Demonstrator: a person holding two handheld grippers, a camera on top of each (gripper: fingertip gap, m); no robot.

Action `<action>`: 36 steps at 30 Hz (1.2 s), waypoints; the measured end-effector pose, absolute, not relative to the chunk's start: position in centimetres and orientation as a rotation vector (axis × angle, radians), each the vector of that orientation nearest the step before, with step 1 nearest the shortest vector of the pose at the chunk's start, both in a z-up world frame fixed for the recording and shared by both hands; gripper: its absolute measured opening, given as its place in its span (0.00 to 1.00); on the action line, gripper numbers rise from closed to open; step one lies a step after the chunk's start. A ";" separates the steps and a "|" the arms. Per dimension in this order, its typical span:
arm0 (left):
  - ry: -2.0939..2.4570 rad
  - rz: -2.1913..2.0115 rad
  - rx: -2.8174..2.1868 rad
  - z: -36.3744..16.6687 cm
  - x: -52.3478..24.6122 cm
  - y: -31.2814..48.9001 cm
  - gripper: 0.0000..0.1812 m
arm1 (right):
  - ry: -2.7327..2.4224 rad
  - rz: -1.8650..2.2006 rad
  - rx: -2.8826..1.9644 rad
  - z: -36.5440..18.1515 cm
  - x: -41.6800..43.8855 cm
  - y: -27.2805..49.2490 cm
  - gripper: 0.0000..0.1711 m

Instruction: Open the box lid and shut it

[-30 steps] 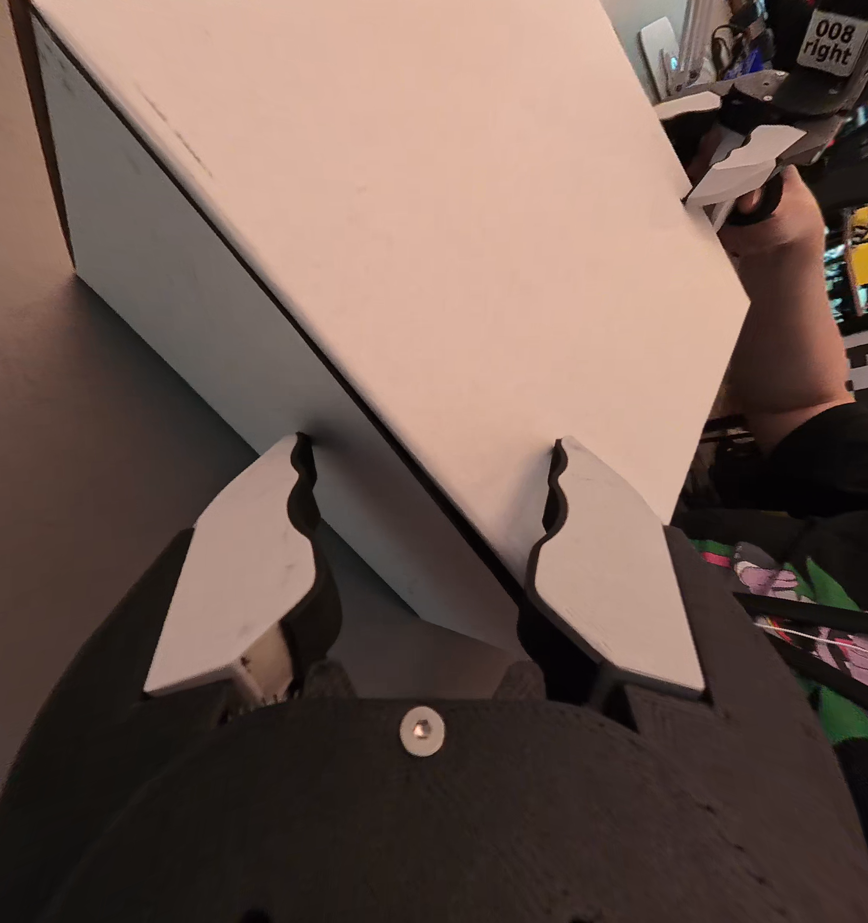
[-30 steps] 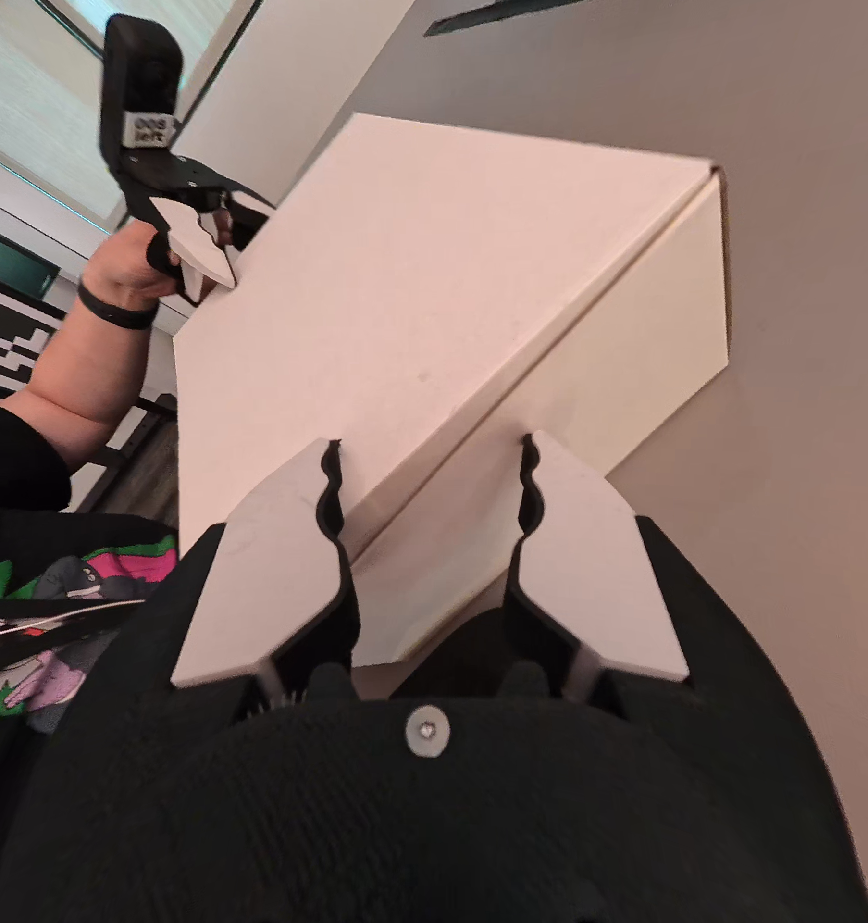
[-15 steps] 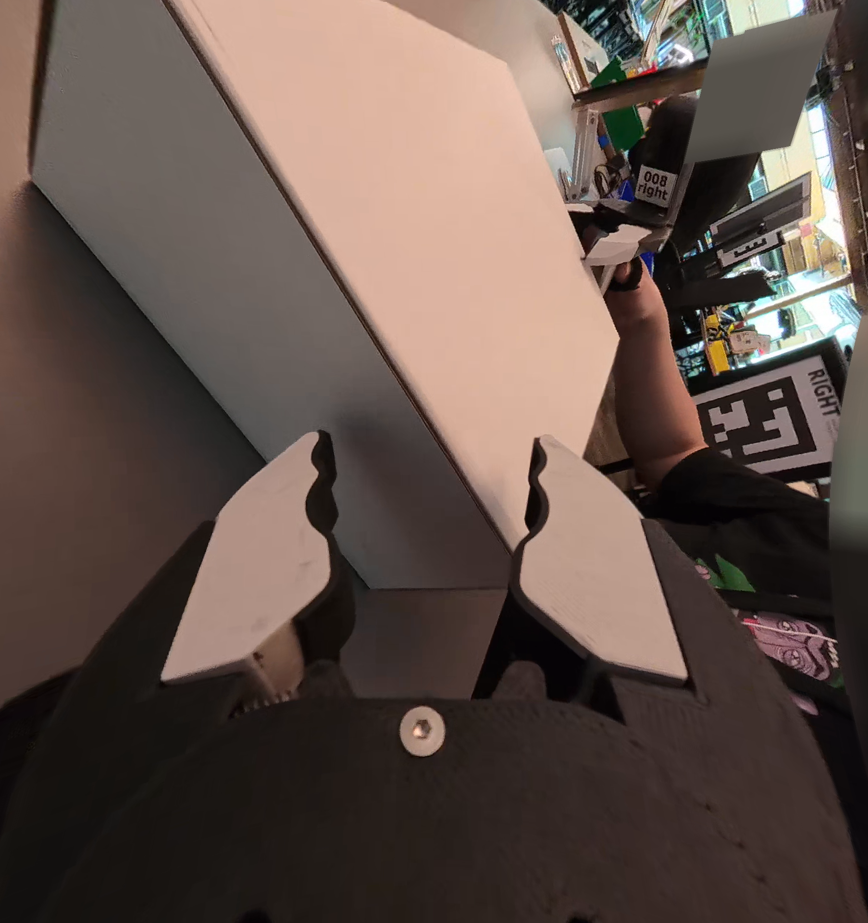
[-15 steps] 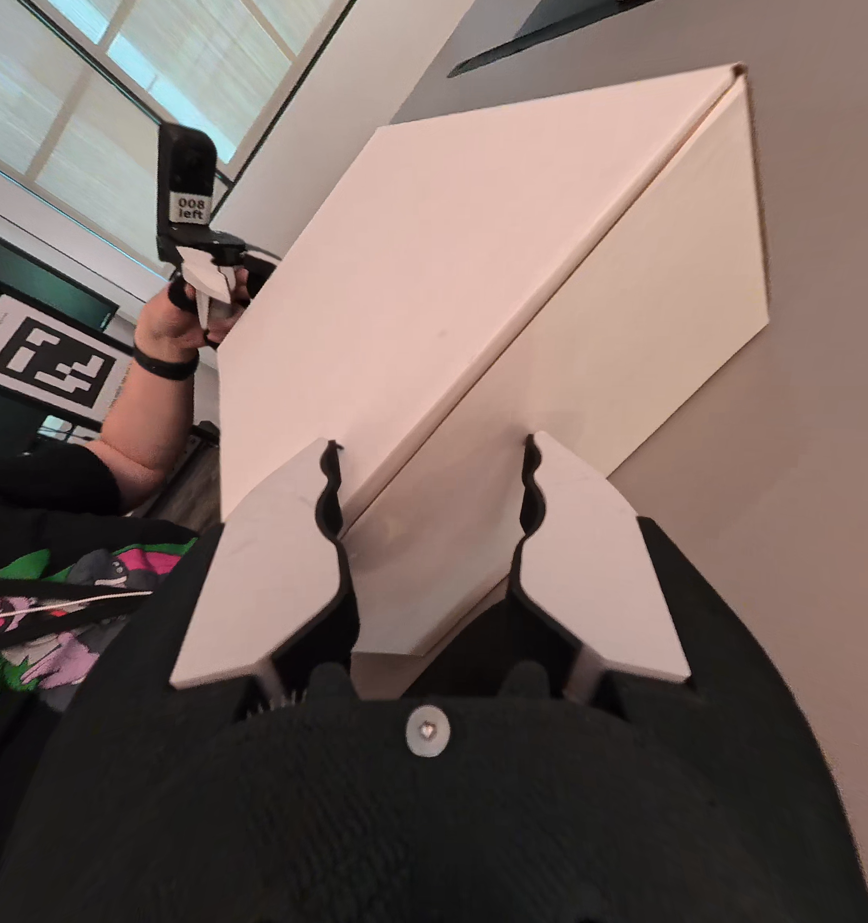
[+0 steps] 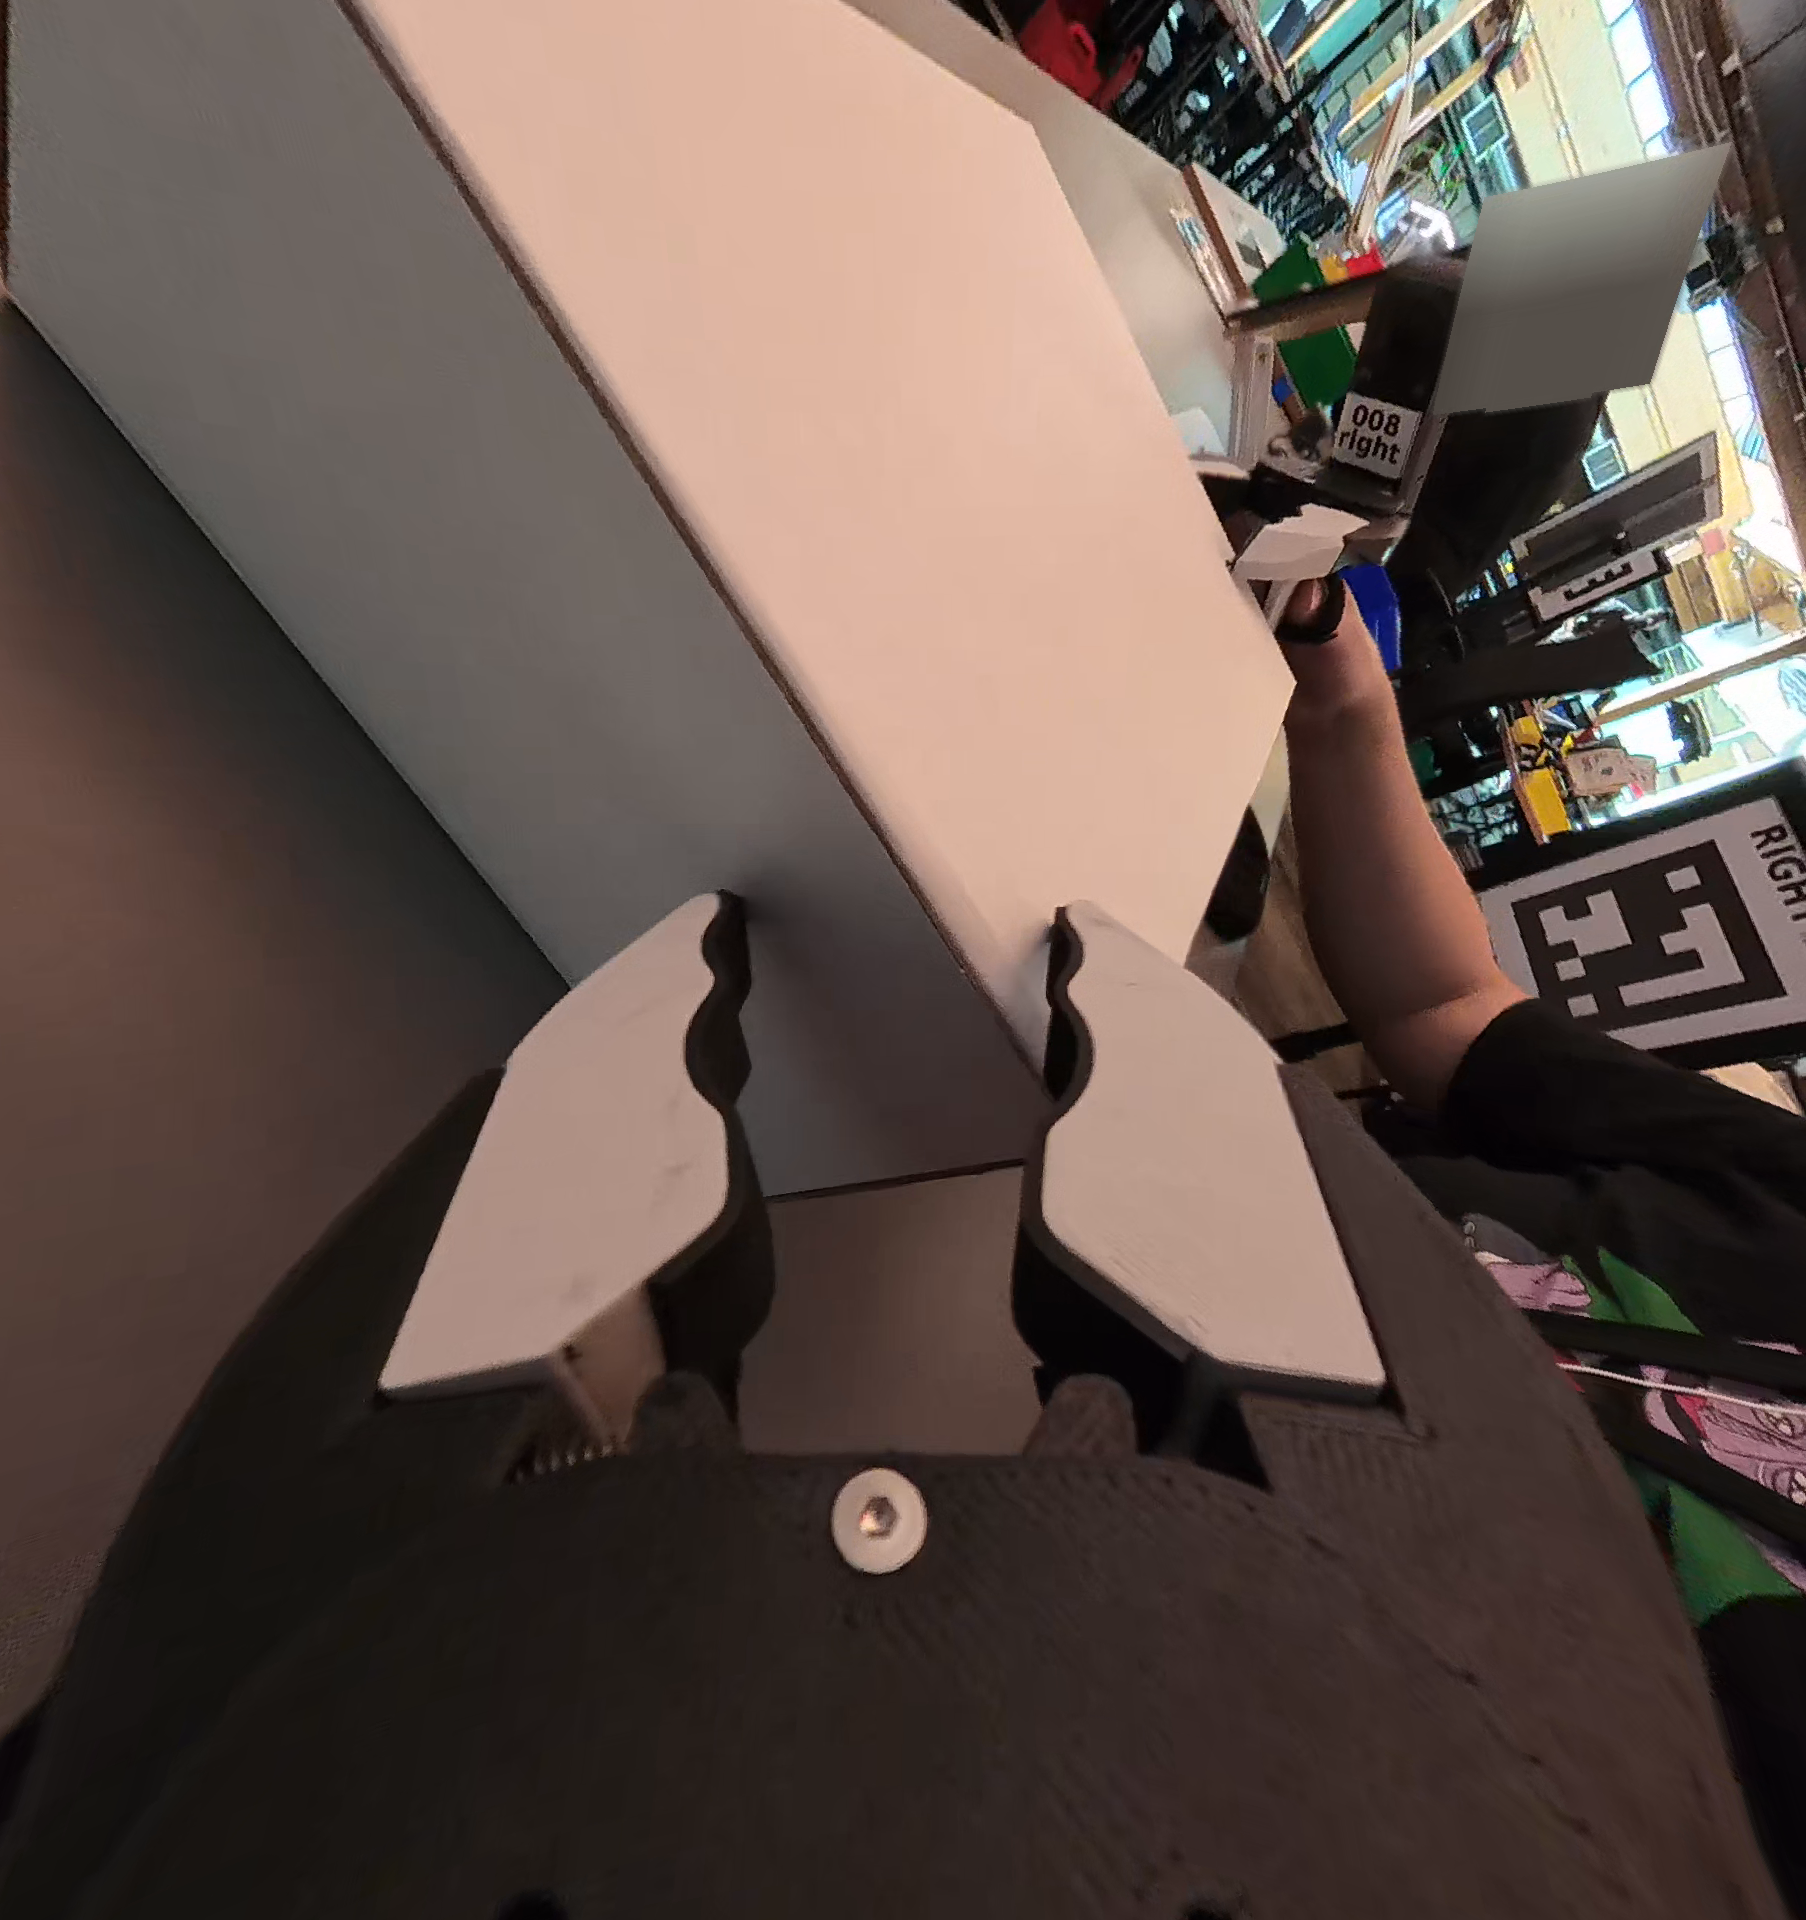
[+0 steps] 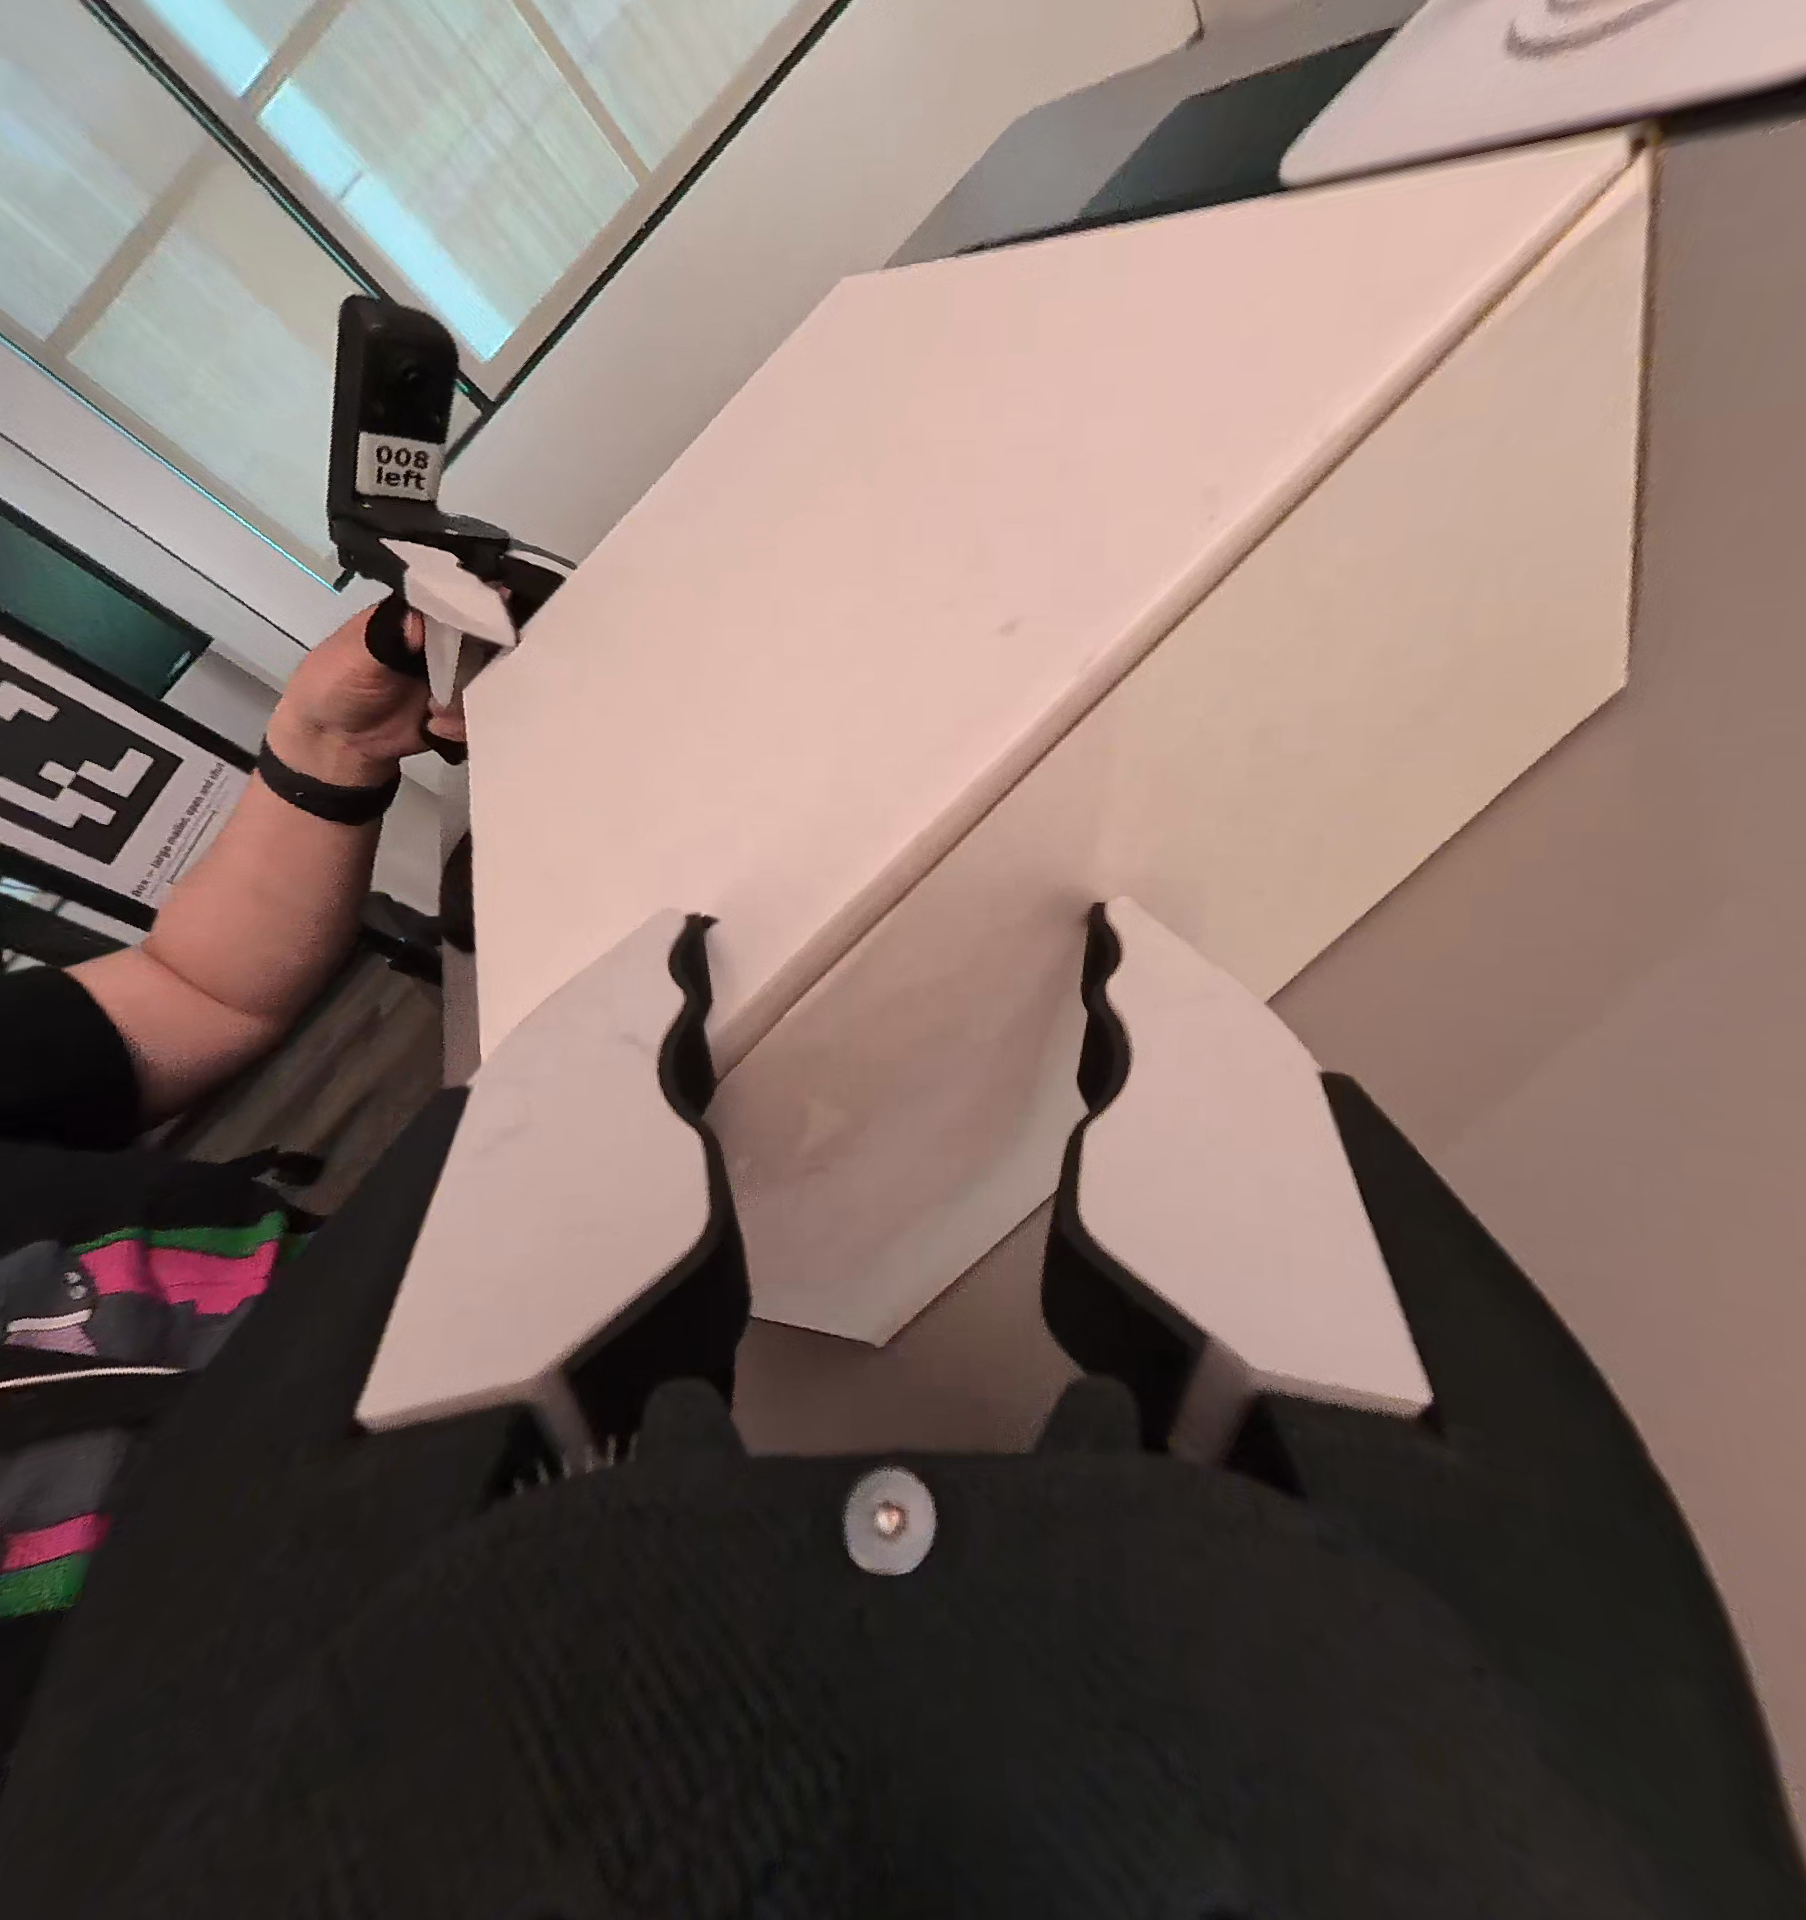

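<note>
I've got the white box sitting on the grey desk, lid down flat w/ just a thin seam along the side; same box and lid in the right wrist view. Left hand-held gripper is wide open, nothing held, tips at the near left corner of the box, one finger by the side wall, the other up at lid-edge level. Can't tell if they touch. Right hand-held gripper also wide open and empty, straddling the seam at the near right corner, approx. mirrored. Each one shows in the other's view at the opposite lid corner: right, left, w/ a bare forearm behind.
</note>
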State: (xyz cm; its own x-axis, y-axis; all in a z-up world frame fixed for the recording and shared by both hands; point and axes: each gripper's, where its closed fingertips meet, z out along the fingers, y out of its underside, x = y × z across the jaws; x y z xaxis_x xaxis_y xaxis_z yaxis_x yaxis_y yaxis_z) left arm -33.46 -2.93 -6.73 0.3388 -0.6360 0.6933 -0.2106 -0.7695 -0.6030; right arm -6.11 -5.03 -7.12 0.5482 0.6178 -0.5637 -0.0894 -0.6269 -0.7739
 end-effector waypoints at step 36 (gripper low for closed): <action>0.666 -1.949 -2.570 -4.1 -31.9 -6.9 0.00 | -0.499 1.543 -2.438 -5.0 -10.4 -12.0 0.01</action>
